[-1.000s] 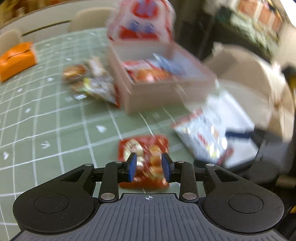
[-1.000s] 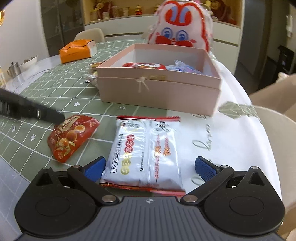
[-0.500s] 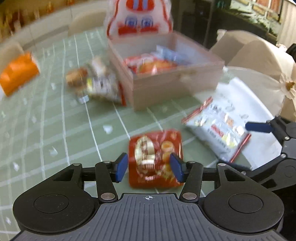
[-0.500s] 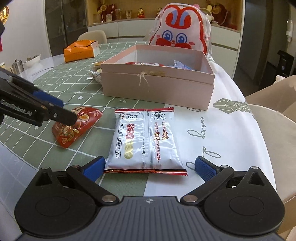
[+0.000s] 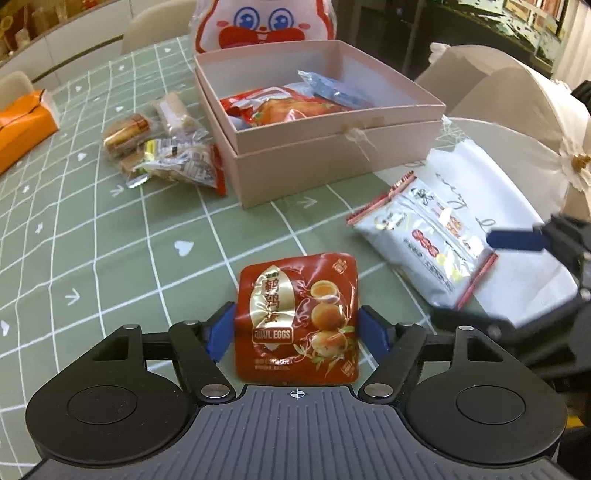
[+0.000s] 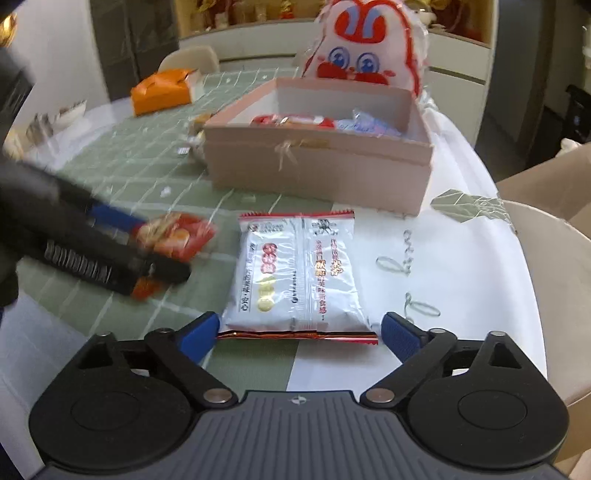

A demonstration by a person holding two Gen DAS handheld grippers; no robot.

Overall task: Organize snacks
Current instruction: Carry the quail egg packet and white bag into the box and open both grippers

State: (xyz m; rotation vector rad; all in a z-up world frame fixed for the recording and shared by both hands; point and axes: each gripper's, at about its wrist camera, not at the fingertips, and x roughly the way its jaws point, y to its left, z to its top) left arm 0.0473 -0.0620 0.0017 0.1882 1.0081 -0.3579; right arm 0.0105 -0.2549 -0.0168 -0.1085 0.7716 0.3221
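Note:
A red quail-egg packet lies flat on the green checked tablecloth. My left gripper straddles it, jaws opening, a blue pad close beside each edge and no squeeze visible. The right wrist view shows the same gripper, blurred, over the red packet. A white snack packet lies between the pads of my right gripper, whose jaws are closing with small gaps still left on both sides. Behind stands the open pink box, holding a red packet and a blue one.
Several small wrapped snacks lie left of the pink box. An orange box sits far left, and a red-and-white rabbit bag stands behind the pink box. White cloth covers the table's right edge, with beige chairs beyond.
The left jaws have spread from nearly shut to wide, now either side of the red packet. The right jaws have narrowed a little around the white packet.

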